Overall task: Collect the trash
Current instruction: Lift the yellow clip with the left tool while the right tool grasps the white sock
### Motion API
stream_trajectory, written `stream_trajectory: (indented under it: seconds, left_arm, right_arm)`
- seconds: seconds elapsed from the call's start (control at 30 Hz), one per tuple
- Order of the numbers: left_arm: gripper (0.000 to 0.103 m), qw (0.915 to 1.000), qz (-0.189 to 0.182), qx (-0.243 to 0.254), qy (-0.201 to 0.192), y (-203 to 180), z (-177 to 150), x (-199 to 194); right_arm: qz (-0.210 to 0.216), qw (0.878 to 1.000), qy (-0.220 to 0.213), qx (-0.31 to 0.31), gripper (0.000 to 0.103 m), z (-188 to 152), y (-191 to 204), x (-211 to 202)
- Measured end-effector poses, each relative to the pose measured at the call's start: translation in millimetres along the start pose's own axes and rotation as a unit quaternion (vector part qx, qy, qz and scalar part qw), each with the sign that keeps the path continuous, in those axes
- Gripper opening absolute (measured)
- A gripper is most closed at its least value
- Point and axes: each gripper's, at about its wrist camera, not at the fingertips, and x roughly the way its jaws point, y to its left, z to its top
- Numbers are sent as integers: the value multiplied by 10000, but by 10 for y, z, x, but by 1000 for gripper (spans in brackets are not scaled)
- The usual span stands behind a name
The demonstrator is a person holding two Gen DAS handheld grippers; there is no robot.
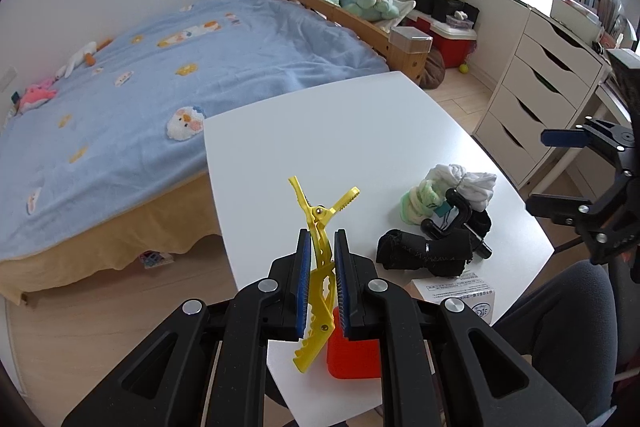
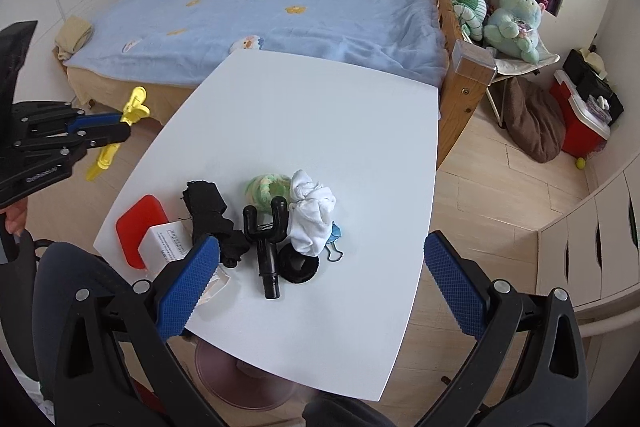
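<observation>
My left gripper (image 1: 322, 233) is shut on a yellow hair clip (image 1: 320, 283), which it holds upright above the near left edge of the white table (image 1: 320, 131). The right wrist view shows the left gripper (image 2: 116, 129) off the table's left side with the clip (image 2: 134, 105) sticking out of it. My right gripper (image 2: 320, 243) hangs open and empty over a pile: black cloth (image 2: 204, 203), a black forked plastic piece (image 2: 264, 231), a white cloth (image 2: 312, 219), a green fuzzy ball (image 2: 266, 187) and a black ring (image 2: 298, 265). A red flat piece (image 2: 138, 223) and a small white box (image 2: 168, 239) lie at the left.
A bed with a blue blanket (image 2: 300, 7) borders the table's far side, and its wooden frame (image 2: 460, 95) stands at the right. White drawers (image 2: 592, 251) are on the far right. A person's dark-clothed knee (image 2: 68, 275) is at the near edge. Crumpled clear plastic (image 2: 214, 285) lies beside the box.
</observation>
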Motion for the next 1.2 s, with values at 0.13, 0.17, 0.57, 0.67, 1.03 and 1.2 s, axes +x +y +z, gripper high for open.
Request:
stream_trajectory:
  seconds: [0.13, 0.17, 0.57, 0.67, 1.03, 1.2]
  left_arm:
    - [11, 10000, -33, -7, -64, -3, -18, -49]
    - [11, 10000, -36, -17, -71, 4, -26, -54]
    - [11, 9998, -91, -151, -28, 55, -128, -15]
    - [11, 9998, -105, -169, -16, 54, -171, -10]
    - [11, 9996, -151, -221, -111, 63, -229, -47]
    - [11, 9994, -169, -211, -218, 46, -234, -134]
  right_arm:
    - [75, 9996, 216, -140, 100, 76, -60, 188]
    - [97, 9994, 269, -193, 100, 87, -69, 229]
    - [460, 9964, 583, -408, 65, 117, -110, 509]
    - [538, 9957, 642, -404, 51, 107, -94, 554]
    - [476, 9975, 423, -315, 12, 101, -112, 467]
    - [445, 9987, 166, -191, 12, 128, -140, 282]
